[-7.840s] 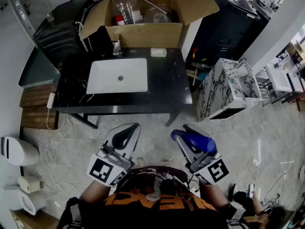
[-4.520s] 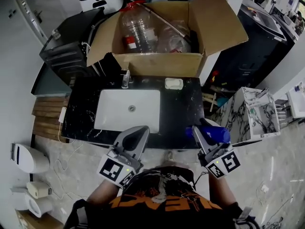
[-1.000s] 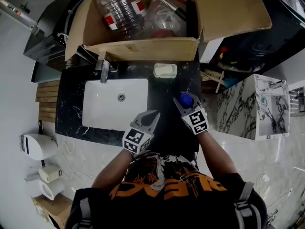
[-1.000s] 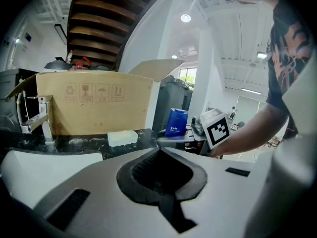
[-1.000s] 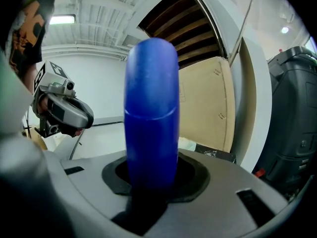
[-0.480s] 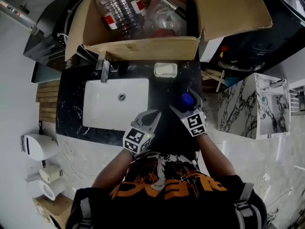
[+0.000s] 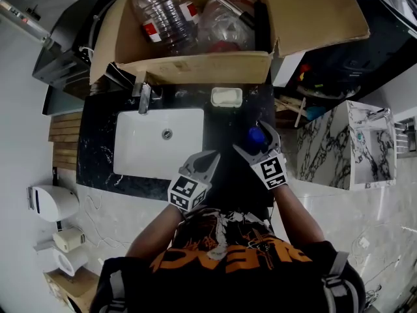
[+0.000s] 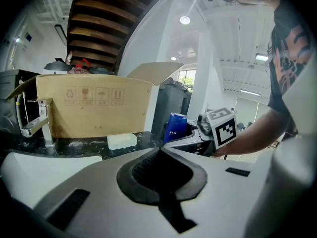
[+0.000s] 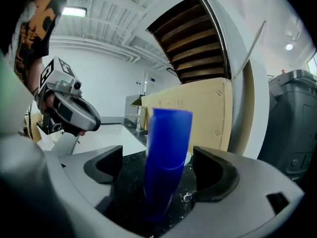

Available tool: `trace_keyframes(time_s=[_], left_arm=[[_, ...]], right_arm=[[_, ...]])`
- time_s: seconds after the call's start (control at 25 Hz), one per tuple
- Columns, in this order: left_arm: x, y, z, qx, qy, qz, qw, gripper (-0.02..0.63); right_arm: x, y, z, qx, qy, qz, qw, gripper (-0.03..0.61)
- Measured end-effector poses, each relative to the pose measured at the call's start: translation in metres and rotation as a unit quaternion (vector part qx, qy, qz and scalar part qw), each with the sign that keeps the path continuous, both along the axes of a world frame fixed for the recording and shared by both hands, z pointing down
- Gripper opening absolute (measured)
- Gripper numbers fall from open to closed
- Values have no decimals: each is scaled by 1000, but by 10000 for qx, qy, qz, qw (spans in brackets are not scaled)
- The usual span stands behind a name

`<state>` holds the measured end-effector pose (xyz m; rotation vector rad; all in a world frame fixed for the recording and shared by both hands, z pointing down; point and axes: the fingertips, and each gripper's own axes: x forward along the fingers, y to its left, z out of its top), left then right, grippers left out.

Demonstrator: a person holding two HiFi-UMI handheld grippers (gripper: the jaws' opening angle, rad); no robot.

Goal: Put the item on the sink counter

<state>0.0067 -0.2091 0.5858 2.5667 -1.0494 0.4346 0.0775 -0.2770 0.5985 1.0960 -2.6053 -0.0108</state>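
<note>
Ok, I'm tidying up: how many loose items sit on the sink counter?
2: the blue container stands right of the basin, between the right gripper's open jaws; the white soap lies at the back edge. More may be hidden.

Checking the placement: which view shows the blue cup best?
The right gripper view: the blue cup fills the centre, standing on the black counter, nothing touching it. The head view shows only its top; the left gripper view shows it small and distant.
</note>
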Motion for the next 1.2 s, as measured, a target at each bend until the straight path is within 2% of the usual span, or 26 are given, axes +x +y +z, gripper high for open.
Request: trace_keyframes(time_s=[0.44,0.76,0.8,0.88,0.96,1.2], left_arm=[[0,-7,-36,303,297,-143,9990,18],[-5,-10,-73,650,584,-196,9960,18],[-5,-10,-78,686,622,-202,9955,18],[-6,-11,-86,783,674,-207,9944,18],[-7,-12,-96,926,685,-224,9931,18],[-18,-15,-118,1138,810,-292,9898,18]], right_arm=[[5,8,-64,354,-521,30,9980,448],[3,18,-113,948,-868,-36,9917,438],[3,20,-121,1009,-958,-46,9903,432],[4,26,-136,1114,-1101,-79,9876,363],[8,32,-147,1161,-1165,-72,9863,326],[16,48,-163,1016,-1268,-42,9867,303]])
